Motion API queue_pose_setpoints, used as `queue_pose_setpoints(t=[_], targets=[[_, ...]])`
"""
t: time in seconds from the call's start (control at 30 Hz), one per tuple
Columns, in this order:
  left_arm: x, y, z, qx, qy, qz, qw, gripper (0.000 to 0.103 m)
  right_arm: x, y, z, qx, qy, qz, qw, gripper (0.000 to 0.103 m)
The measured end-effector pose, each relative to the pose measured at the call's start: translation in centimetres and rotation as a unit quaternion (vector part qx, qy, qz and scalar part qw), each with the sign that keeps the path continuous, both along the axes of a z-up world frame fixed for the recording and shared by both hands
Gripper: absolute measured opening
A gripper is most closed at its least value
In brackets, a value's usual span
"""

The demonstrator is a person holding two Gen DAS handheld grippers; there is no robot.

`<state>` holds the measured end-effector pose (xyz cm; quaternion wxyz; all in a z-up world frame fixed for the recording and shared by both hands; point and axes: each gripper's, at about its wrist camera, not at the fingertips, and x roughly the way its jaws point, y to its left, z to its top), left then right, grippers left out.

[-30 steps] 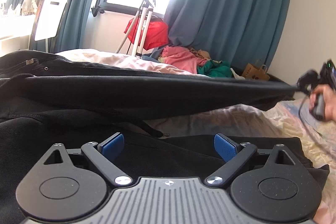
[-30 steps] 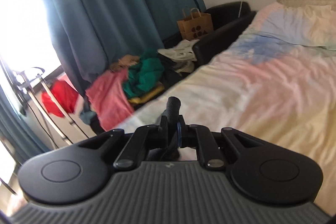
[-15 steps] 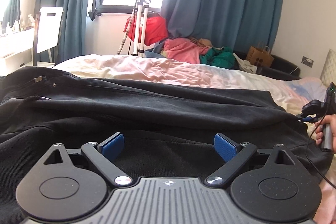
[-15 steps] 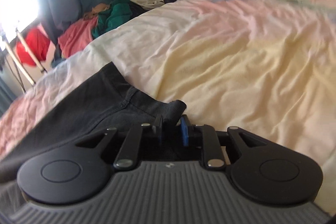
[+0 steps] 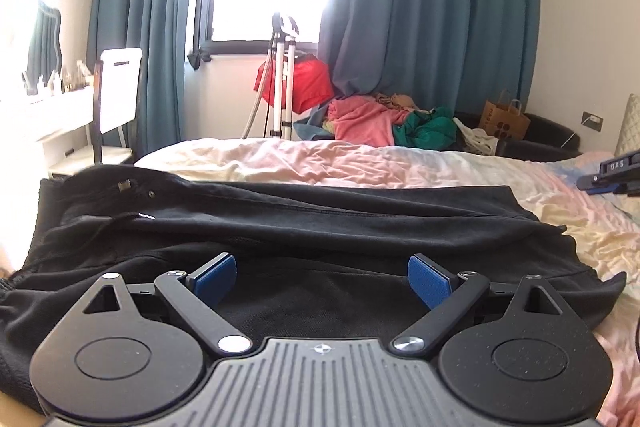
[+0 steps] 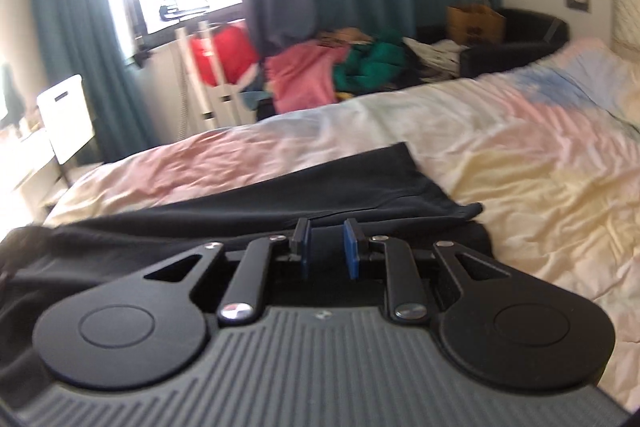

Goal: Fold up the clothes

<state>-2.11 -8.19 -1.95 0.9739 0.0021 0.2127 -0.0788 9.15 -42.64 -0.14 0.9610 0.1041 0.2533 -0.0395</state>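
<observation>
A pair of black trousers (image 5: 320,227) lies flat across the pastel bedsheet (image 5: 360,159), one leg folded over the other, waistband at the left. My left gripper (image 5: 322,277) is open wide and empty just above the near leg. My right gripper (image 6: 326,241) has its jaws a little apart with nothing between them, above the trousers' (image 6: 320,187) hem end. Its tip (image 5: 608,179) shows at the right edge of the left wrist view.
Beyond the bed are a pile of pink and green clothes (image 5: 384,119), a tripod (image 5: 280,79) with a red cloth, a brown paper bag (image 5: 504,115), a black armchair (image 6: 516,47), teal curtains and a white chair (image 5: 118,87).
The right gripper lowered the lifted trouser leg onto the other leg, opened and let go of the hem. The trousers now lie flat. The left gripper stayed open.
</observation>
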Motion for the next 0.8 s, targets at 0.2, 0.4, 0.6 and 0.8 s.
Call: queue_pose_setpoints(t=[0.2, 0.4, 0.6, 0.8], targets=[[-3.2, -0.2, 1.9, -0.006, -0.017, -0.005, 0.9998, 0.095, -4.6, 6.1, 2.1, 0.011, -0.031, 0.070, 0.997, 0.022], [-4.8, 0.1, 1.5, 0.004, -0.014, -0.005, 0.9999, 0.095, -7.7, 9.0, 0.5, 0.001, -0.048, 0.094, 0.994, 0.022], [-3.8, 1.8, -0.2, -0.019, 0.008, 0.007, 0.9998, 0.095, -8.1, 9.4, -3.2, -0.005, -0.012, 0.075, 0.997, 0.022], [-2.1, 4.8, -1.5, -0.033, 0.031, 0.043, 0.9980, 0.095, -8.4, 9.3, -3.3, -0.027, -0.031, 0.062, 0.997, 0.022]])
